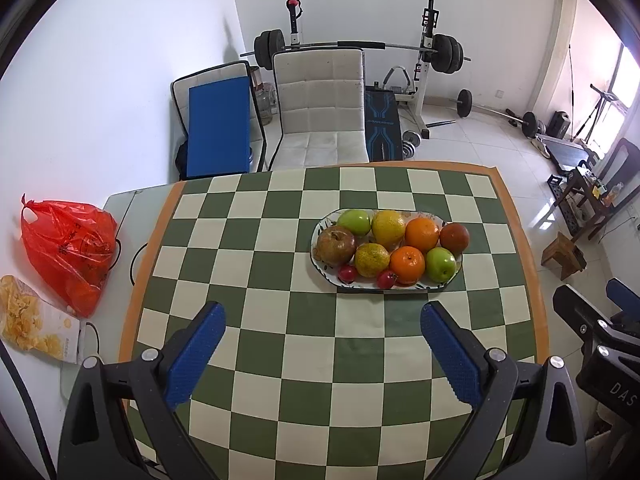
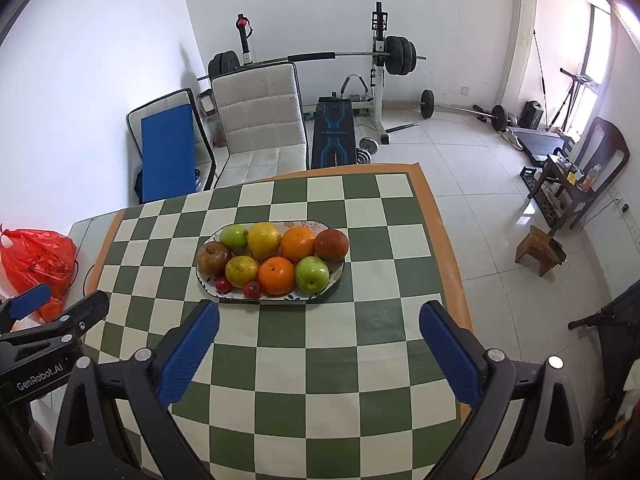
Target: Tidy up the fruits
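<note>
Both grippers, left (image 1: 322,320) and right (image 2: 319,318), are held spread and empty above the checkered counter (image 1: 280,340). The plate (image 1: 450,276) of fruit (image 1: 407,265) lies at 12 o'clock, apparently already arranged. Any further pick would call for a forward reach. A red bag (image 1: 70,248) sits at 9 o'clock; nothing blocks the way.

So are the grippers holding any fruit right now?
No. The left gripper and right gripper are both open and empty above the checkered cloth. All the fruit sits on the plate.
</note>
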The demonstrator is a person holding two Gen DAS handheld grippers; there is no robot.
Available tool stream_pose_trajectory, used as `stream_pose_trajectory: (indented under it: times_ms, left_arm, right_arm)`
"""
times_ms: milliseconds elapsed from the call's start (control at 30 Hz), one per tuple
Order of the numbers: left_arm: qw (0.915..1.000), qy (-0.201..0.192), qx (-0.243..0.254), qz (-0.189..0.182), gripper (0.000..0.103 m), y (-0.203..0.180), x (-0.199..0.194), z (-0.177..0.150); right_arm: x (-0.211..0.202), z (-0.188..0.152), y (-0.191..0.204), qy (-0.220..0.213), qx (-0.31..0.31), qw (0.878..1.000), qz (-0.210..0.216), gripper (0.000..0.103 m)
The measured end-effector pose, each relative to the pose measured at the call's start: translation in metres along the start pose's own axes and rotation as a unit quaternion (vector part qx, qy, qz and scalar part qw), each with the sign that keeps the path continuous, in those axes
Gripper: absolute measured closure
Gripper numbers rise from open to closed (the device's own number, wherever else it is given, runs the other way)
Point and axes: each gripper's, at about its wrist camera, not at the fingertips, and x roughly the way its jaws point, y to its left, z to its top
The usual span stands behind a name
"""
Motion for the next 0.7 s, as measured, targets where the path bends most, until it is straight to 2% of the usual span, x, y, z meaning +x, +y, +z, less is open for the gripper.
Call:
stream_pose_trajectory:
  times_ms: [700]
  left_arm:
    - [1.0, -0.005, 0.003, -0.001, 0.0, -0.0029, -0.0012, 0.0048]
  right_arm:
    - [0.0065, -0.0004, -0.0026, 0.0, -0.005, 1.0, -0.007, 0.001]
